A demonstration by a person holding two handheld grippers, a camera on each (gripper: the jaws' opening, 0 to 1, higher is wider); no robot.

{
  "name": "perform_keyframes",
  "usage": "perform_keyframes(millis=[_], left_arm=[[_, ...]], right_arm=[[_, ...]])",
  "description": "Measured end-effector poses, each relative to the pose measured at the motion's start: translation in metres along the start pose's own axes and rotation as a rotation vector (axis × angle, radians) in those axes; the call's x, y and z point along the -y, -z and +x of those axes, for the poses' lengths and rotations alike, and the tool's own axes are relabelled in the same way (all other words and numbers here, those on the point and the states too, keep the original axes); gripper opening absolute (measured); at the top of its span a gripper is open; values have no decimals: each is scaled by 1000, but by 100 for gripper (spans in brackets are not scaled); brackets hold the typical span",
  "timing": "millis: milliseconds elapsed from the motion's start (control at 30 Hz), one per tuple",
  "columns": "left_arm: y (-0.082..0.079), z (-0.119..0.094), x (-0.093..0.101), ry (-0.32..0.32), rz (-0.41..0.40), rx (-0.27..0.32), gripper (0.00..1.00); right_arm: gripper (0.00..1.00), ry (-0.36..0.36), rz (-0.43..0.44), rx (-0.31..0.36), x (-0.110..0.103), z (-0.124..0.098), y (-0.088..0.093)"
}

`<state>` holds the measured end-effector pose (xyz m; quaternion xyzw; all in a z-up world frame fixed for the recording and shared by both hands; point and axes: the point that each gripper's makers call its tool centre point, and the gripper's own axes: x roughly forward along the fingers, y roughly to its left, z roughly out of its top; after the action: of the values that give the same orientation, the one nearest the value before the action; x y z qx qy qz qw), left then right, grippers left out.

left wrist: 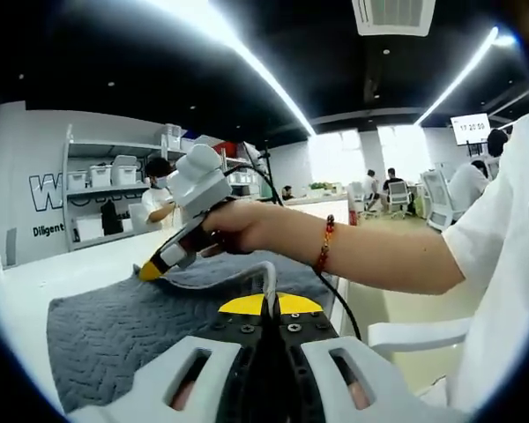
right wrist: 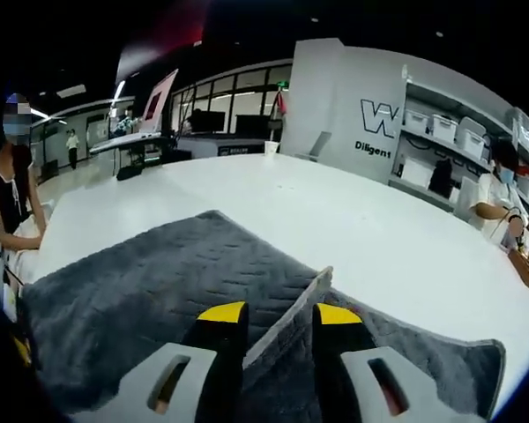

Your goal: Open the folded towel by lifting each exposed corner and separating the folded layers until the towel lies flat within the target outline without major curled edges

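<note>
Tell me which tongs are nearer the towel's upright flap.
Right. The right tongs straddle the flap; the left tongs sit farther back, over the towel's near part.

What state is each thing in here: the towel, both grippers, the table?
Towel: grey, quilted, mostly spread on the table, one edge lifted into a raised fold.
Right gripper: jaws closed on the towel's raised edge; in the left gripper view its tip sits at the towel's far edge.
Left gripper: jaws shut together, a thin pale strip rising between them.
Table: white, towel lying on it.
</note>
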<state>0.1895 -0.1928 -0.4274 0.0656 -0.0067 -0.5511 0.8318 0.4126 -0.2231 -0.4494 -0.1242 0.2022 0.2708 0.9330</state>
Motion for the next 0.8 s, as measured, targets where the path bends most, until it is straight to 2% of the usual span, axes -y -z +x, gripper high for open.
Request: perform_keyframes(millis=[433,567,700,800], left_arm=[[0,2,2,9,-1,-1,1],[0,2,3,8,2,-2,1],[1,1,3,6,9,-4,1],[1,2,4,7,6,-2,1]], right_arm=[[23,20,38,-16,1,5,16],[22,42,55,4,3,2,14],[23,20,66,5,-1,2,13],[23,40,60,-3,0,4,14]])
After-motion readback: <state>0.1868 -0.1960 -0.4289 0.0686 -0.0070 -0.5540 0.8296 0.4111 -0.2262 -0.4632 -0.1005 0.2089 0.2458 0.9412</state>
